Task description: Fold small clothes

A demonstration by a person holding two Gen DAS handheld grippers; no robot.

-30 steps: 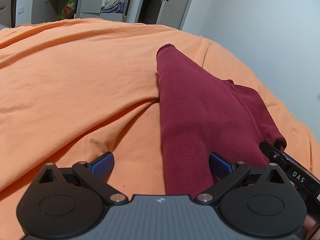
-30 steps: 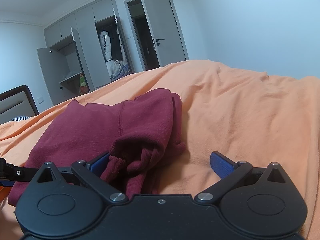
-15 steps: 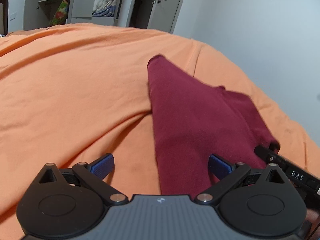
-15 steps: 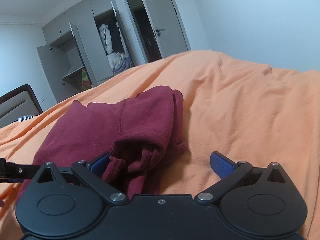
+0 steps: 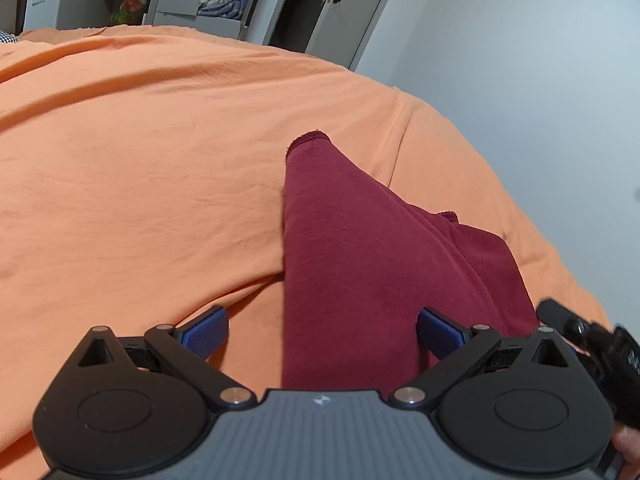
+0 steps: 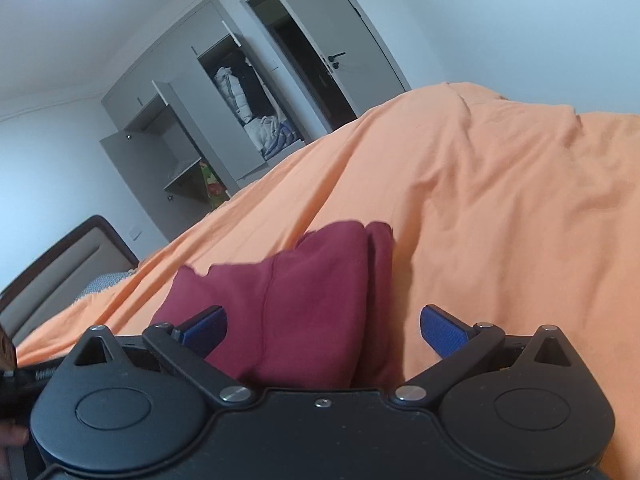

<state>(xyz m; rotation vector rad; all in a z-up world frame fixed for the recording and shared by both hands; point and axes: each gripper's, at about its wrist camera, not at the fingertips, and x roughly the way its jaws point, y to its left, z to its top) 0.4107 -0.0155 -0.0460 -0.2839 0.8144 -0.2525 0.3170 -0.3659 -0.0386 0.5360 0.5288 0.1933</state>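
**Maroon garment part-folded on the bed, both grippers spread and empty**

The maroon garment lies on the orange bedspread, a soft knitted piece with stitched seams and a ribbed cuff or hem at its far tip. In the left wrist view it runs away from the camera as a long, smooth, tapering panel, with a second layer showing to its right along a seam. In the right wrist view it looks like a compact stack, its right edge showing doubled layers.

The left gripper has its blue pads wide apart, straddling the near end of the cloth and gripping nothing. The right gripper is equally wide, poised over the near edge of the stack, also holding nothing. Its black body shows at the right edge of the left view.

Judging by the layers, at least one fold seems done and the work sits between folds. The next move likely calls for each tool to pinch a near corner, through every layer, then carry that edge toward the far tip evenly so the fold lands square. The cloth is limp and may slide on the sheet
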